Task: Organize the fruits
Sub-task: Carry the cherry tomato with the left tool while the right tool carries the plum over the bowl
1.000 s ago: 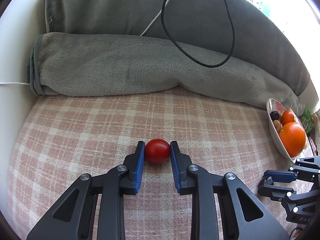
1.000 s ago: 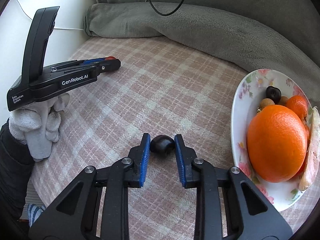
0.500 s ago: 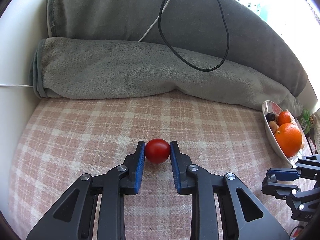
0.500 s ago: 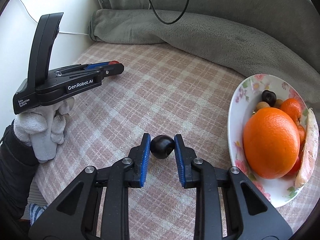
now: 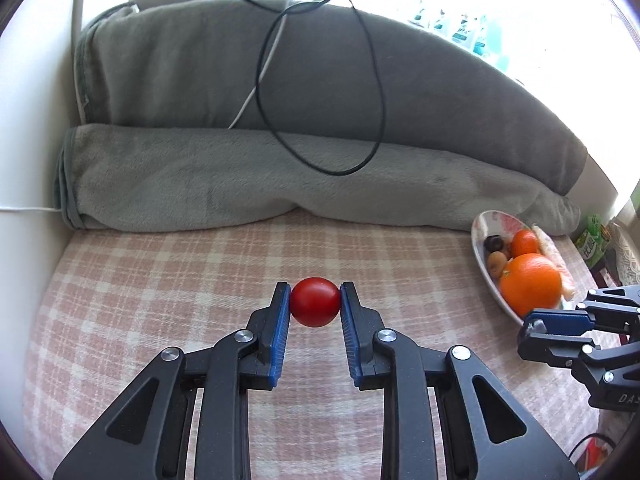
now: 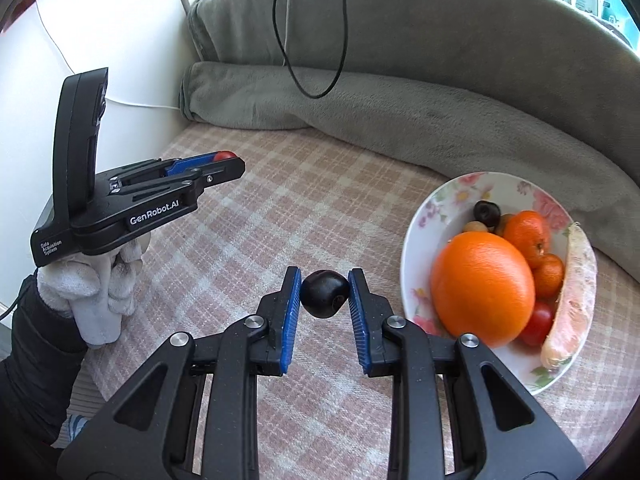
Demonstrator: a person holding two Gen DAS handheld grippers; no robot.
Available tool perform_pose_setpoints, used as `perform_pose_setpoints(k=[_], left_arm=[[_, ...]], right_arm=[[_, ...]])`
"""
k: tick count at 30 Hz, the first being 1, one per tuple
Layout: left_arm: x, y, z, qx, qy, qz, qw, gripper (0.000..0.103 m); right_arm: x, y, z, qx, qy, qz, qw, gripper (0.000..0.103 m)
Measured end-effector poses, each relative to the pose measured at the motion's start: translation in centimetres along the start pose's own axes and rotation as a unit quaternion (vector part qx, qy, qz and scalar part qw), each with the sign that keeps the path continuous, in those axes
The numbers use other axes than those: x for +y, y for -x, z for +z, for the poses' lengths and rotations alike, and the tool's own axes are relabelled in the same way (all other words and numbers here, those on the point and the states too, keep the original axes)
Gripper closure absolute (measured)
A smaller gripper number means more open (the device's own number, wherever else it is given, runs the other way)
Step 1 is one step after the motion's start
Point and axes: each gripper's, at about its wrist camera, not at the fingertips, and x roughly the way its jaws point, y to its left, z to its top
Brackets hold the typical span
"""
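My left gripper (image 5: 314,303) is shut on a small red tomato (image 5: 314,302) and holds it above the pink plaid cloth (image 5: 180,280). My right gripper (image 6: 324,294) is shut on a dark round fruit (image 6: 324,294) held above the cloth, left of the floral plate (image 6: 452,200). The plate holds a big orange (image 6: 482,288), small oranges (image 6: 526,232), a dark fruit (image 6: 486,212), a cherry tomato (image 6: 538,320) and a pale long piece (image 6: 572,300). The plate (image 5: 486,220) also shows at the right in the left wrist view, with the right gripper (image 5: 560,324) near it.
A rolled grey blanket (image 5: 280,176) and grey cushion (image 5: 320,68) run along the back, with a black cable (image 5: 360,120) and white cable (image 5: 260,76) over them. A white wall (image 6: 120,40) is at the left. Green packets (image 5: 592,236) lie at the far right.
Both grippers have risen and pulled back with their fruit, so more of the cushion and window shows. The grips have not changed.
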Motion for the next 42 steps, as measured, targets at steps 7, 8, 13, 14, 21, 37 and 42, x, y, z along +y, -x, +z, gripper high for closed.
perform_pose_setpoints(k=[7, 8, 13, 14, 21, 37, 42], left_arm=[[-2.2, 0.4, 1.1, -0.010, -0.018, -0.013, 0.9997, 0.080], [-2.5, 0.5, 1.2, -0.011, -0.020, -0.015, 0.9996, 0.080], [-3.9, 0.5, 1.9, -0.016, -0.030, -0.025, 0.9991, 0.080], [-4.2, 0.5, 2.0, -0.017, -0.032, -0.026, 0.9990, 0.080], [-6.5, 0.0, 2.7, -0.016, -0.047, -0.043, 0.9978, 0.080], [-12.2, -3.3, 4.6, 0.003, -0.078, -0.090, 0.9929, 0.080], [-13.6, -4.4, 4.9, 0.013, -0.087, -0.094, 0.9917, 0.080]], right_arm=[[-1.2, 1.7, -0.2, -0.017, -0.013, -0.003, 1.000, 0.078], [-1.4, 1.9, -0.3, -0.019, -0.014, -0.004, 1.000, 0.078], [-2.3, 3.0, -0.7, -0.028, -0.023, -0.007, 0.999, 0.078], [-2.5, 3.2, -0.7, -0.030, -0.024, -0.009, 0.999, 0.078], [-4.3, 4.4, -1.2, -0.042, -0.041, -0.020, 0.998, 0.078], [-9.3, 6.1, -2.9, -0.051, -0.084, -0.039, 0.994, 0.078], [-9.9, 6.1, -3.2, -0.050, -0.088, -0.038, 0.994, 0.078]])
